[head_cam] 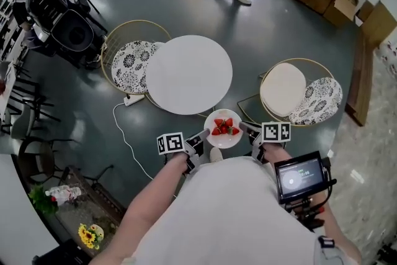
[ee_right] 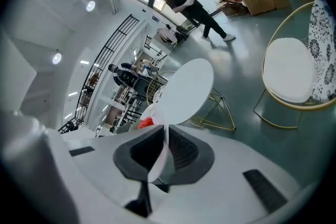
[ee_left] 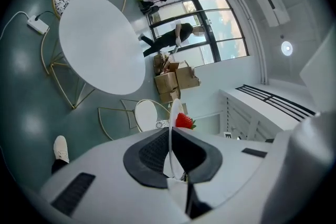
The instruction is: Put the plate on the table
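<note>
The plate (head_cam: pixel 222 139), loaded with strawberries (head_cam: pixel 224 126), is held in the air close in front of the person, just short of the round white table (head_cam: pixel 189 74) and not yet over it. The left gripper (head_cam: pixel 201 137) is clamped on its left rim and the right gripper (head_cam: pixel 247 129) on the opposite rim, each pinching the edge between its pads. Judgement: this opposed two-sided hold serves to keep the plate level so the fruit does not roll

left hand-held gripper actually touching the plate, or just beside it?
Touching. In the left gripper view, the left hand-held gripper has its jaws closed on the plate, whose thin white rim runs edge-on between the dark pads.
</note>
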